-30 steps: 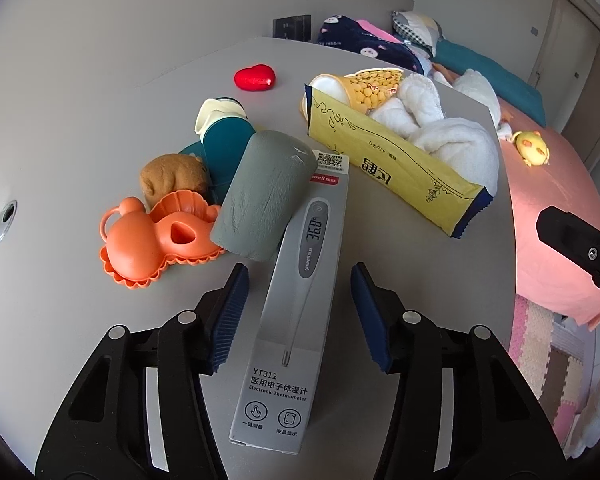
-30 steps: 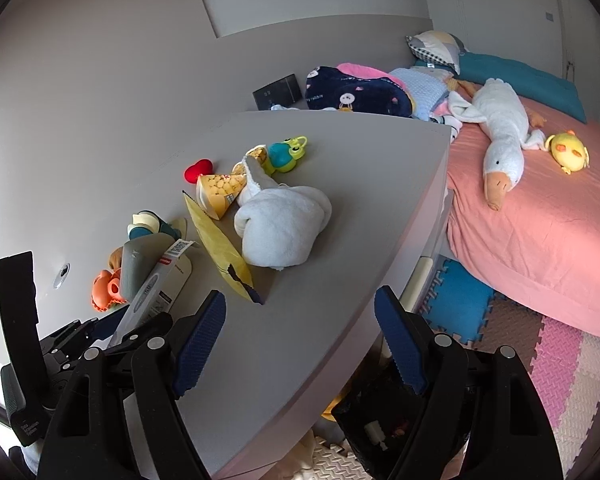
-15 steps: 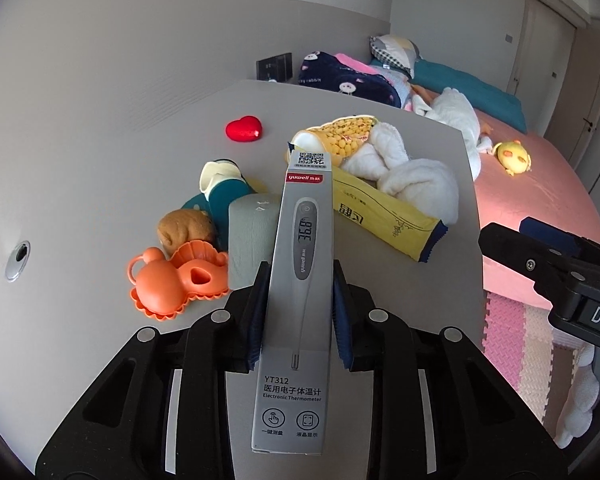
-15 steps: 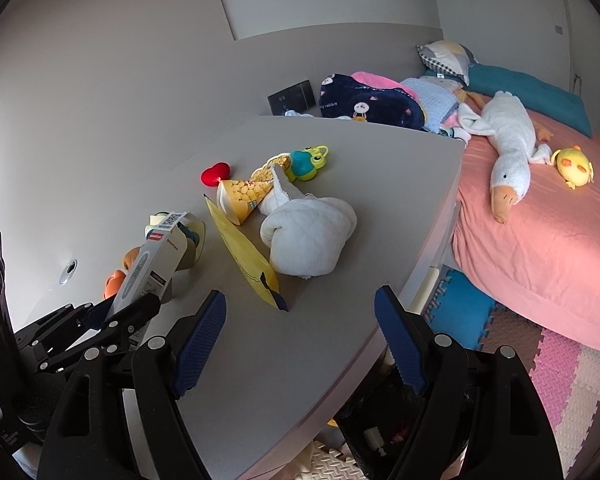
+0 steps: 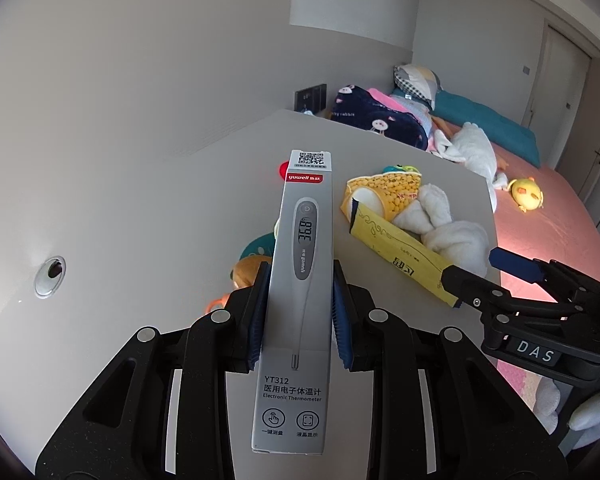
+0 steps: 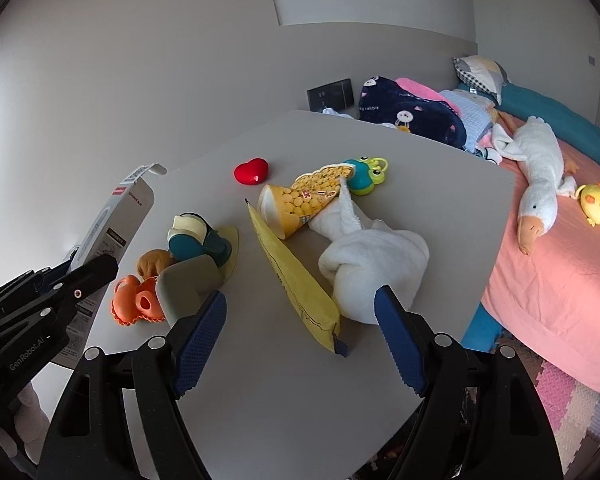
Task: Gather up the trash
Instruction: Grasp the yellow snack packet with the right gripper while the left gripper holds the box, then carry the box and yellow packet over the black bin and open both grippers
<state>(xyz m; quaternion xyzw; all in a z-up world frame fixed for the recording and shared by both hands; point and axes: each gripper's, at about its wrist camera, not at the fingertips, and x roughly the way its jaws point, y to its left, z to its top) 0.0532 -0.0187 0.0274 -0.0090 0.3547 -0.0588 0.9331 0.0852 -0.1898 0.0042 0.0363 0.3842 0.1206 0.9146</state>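
Note:
My left gripper (image 5: 298, 312) is shut on a grey thermometer box (image 5: 300, 280) and holds it lifted above the grey table (image 5: 160, 240); the box also shows at the left of the right wrist view (image 6: 112, 224). My right gripper (image 6: 300, 336) is open and empty above the table's near edge. Just beyond it lies a flat yellow packet (image 6: 292, 276), which also shows in the left wrist view (image 5: 400, 252). A yellow corn-print wrapper (image 6: 300, 200) lies behind the packet.
A white cloth (image 6: 372, 264), a grey roll (image 6: 188, 284), an orange toy (image 6: 134, 306), a teal toy (image 6: 198, 240), a red heart (image 6: 252, 170) and a green frog toy (image 6: 366, 174) lie on the table (image 6: 420, 168). A pink bed (image 6: 560, 260) stands to the right.
My left gripper closed on the thermometer box and lifted it off the table. My right gripper moved in over the table toward the yellow packet.

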